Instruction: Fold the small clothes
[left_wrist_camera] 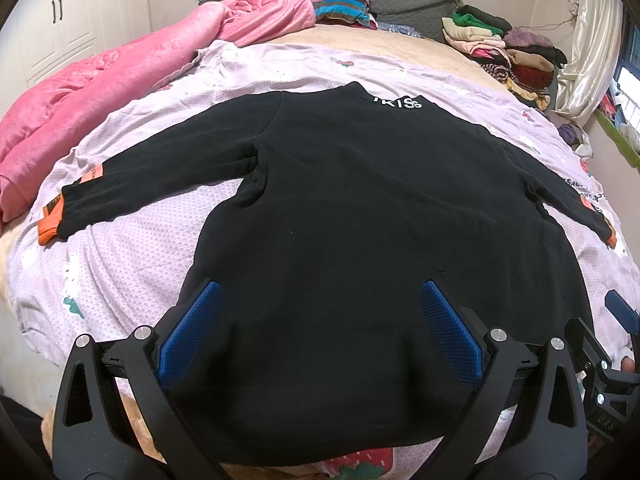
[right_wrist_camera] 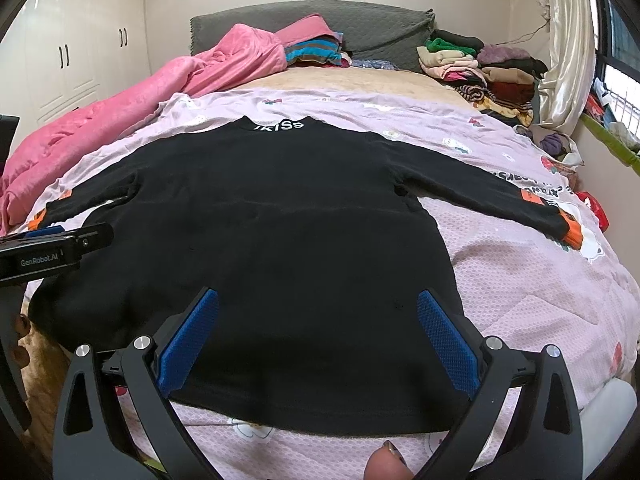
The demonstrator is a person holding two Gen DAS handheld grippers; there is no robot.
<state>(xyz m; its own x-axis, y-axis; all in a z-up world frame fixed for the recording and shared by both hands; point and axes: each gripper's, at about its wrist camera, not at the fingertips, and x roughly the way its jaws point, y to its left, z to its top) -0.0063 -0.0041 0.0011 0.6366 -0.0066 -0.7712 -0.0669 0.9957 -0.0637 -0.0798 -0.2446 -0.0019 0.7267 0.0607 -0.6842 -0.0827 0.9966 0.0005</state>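
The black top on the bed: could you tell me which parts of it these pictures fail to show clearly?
- Hem of the black top: left wrist view, partly hidden behind the left claw.
- Collar lettering: both views, first letters unclear.
- Right cuff: left wrist view, squeezed by fisheye edge.
- Left cuff: right wrist view, partly behind the other claw's body.

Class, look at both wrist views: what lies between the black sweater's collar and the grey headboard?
In both views: a strip of lilac printed quilt, then bare beige sheet, beyond the black sweater up to the grey headboard. Nothing else lies on that stretch.
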